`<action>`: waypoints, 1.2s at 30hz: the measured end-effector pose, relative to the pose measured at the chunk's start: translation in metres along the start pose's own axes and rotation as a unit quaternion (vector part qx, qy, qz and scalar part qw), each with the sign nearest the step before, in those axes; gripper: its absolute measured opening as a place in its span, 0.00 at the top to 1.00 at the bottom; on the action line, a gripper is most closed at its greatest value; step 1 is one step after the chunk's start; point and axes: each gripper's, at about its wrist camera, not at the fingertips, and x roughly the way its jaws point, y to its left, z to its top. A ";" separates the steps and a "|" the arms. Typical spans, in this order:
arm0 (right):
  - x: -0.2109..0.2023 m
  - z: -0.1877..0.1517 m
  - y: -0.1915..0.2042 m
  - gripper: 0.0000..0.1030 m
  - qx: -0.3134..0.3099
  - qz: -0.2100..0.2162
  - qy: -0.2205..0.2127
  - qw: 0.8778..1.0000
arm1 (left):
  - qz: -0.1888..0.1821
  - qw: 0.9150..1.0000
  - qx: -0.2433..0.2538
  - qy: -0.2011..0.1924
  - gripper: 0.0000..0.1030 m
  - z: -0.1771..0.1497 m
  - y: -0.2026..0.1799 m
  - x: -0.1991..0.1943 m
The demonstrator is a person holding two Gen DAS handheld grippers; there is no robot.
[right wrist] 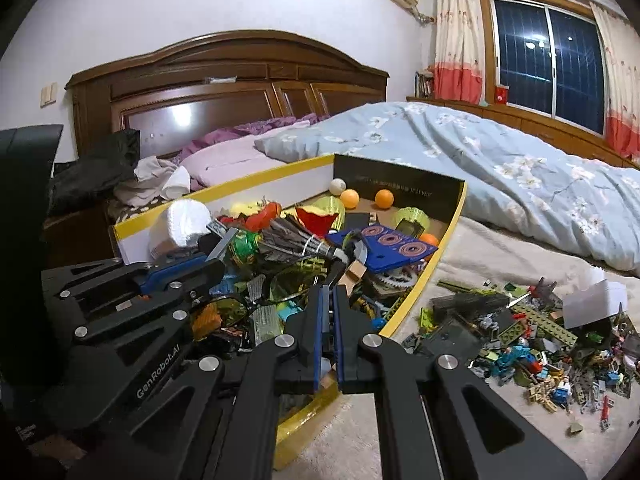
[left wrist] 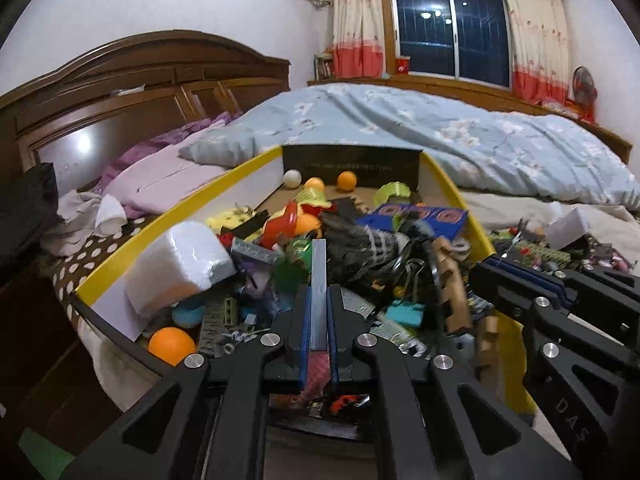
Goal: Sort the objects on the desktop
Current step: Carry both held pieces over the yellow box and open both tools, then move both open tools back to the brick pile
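The left gripper (left wrist: 319, 300) clamps a grey strip (left wrist: 319, 280) (upright) over the yellow box (left wrist: 176, 216) — the right gripper (right wrist: 329, 312) is closed, empty.

Closed, empty right tongs (right wrist: 329, 300) above a cluttered yellow-rimmed box (right wrist: 416, 298), loose bricks (right wrist: 532, 344) just beside.

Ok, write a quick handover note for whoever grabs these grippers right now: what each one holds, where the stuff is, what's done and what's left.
Left hand-held gripper: shut on a flat grey strip, over the yellow-edged box.
Right hand-held gripper: shut; nothing visibly held.
Things: the box on the bed is heaped with mixed items, including orange balls, a shuttlecock and a blue card.
Done: a brick pile lies on the blanket right of the box.
Left: place the strip, then sort the remaining heap.
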 end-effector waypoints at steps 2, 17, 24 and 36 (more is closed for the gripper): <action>0.004 -0.004 0.003 0.96 -0.007 0.002 0.006 1.000 | 0.012 1.000 -0.004 0.003 0.92 -0.002 0.002 0.005; 0.000 -0.011 0.008 0.57 0.007 -0.017 -0.009 1.000 | -0.003 0.998 -0.065 -0.002 0.76 0.001 0.018 0.002; -0.042 0.013 -0.013 0.26 0.026 -0.049 -0.059 0.997 | -0.054 0.990 -0.106 -0.073 0.64 0.010 0.016 -0.038; -0.101 -0.059 -0.140 0.23 -0.008 -0.236 -0.025 0.971 | -0.214 0.966 0.123 -0.073 0.56 -0.012 -0.119 -0.065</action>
